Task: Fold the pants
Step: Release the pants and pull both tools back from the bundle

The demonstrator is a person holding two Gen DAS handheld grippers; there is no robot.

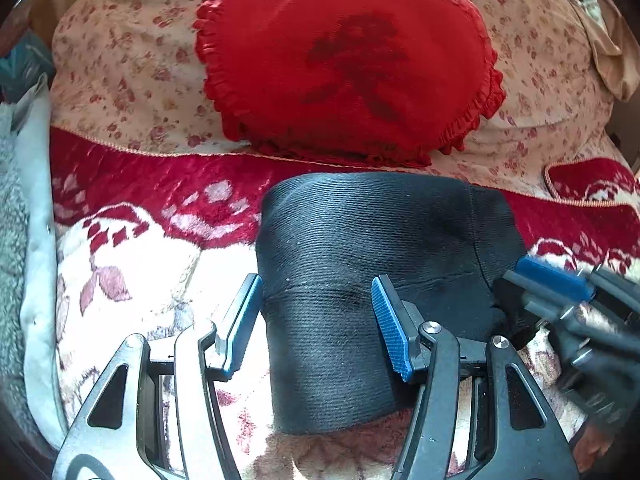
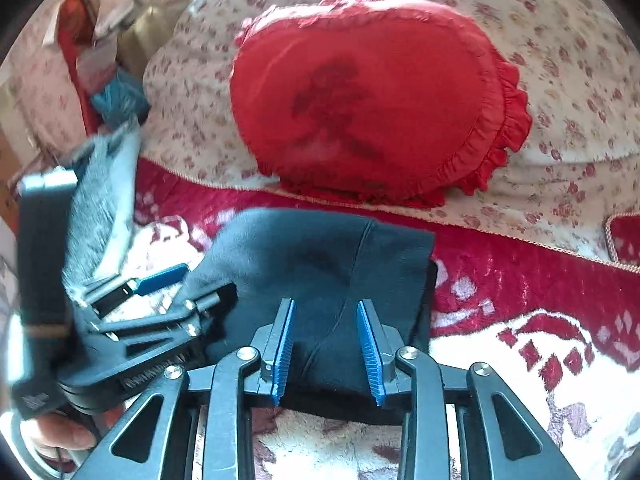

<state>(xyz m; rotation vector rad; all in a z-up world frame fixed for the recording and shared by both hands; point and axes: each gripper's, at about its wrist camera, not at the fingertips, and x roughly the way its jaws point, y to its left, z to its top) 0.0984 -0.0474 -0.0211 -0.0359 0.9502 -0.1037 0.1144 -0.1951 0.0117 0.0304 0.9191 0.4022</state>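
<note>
Dark ribbed pants lie folded into a compact block on the red and white floral blanket. My left gripper is open, its blue pads spread over the near left part of the fold and holding nothing. My right gripper is open above the near right part of the pants, empty. In the left wrist view the right gripper shows blurred at the pants' right edge. In the right wrist view the left gripper shows at the pants' left edge.
A red heart-shaped ruffled cushion rests on a floral pillow just behind the pants. A grey fleece garment lies at the left edge of the blanket. Clutter sits beyond the bed at the far left.
</note>
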